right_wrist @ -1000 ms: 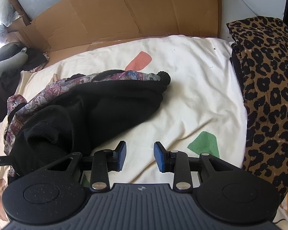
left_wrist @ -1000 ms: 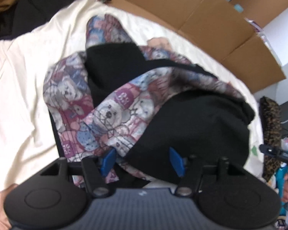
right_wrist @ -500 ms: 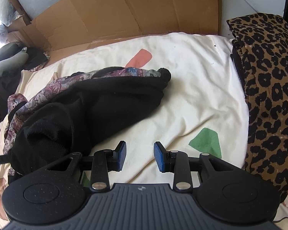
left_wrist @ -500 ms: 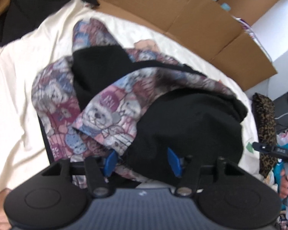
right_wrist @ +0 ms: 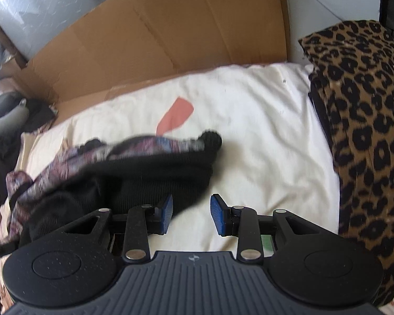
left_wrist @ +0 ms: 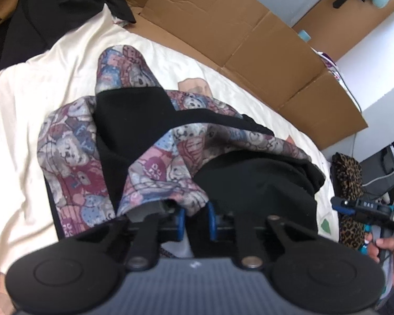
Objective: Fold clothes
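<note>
A crumpled garment (left_wrist: 157, 162) with a teddy-bear print outside and black lining lies on the cream sheet (left_wrist: 21, 131). My left gripper (left_wrist: 195, 220) is at the garment's near edge. Its jaws are closing, and a fold of the printed hem sits pinched between the blue pads (left_wrist: 180, 220). In the right wrist view the same garment (right_wrist: 144, 173) lies to the left. My right gripper (right_wrist: 191, 214) hovers open at its black near corner, with only bare sheet between the fingers. In the left wrist view the right gripper (left_wrist: 359, 206) shows at the right edge, held by a hand (left_wrist: 388, 249).
Flattened cardboard (right_wrist: 157, 39) lines the far side of the bed. A leopard-print fabric (right_wrist: 367, 118) covers the right side. Dark and brown clothes (left_wrist: 39, 5) are piled at the far left corner. The sheet (right_wrist: 262, 131) carries coloured patches.
The left jaws have closed from wide apart onto the printed hem. The right gripper has shifted left, so its left finger now stands over the garment's black corner.
</note>
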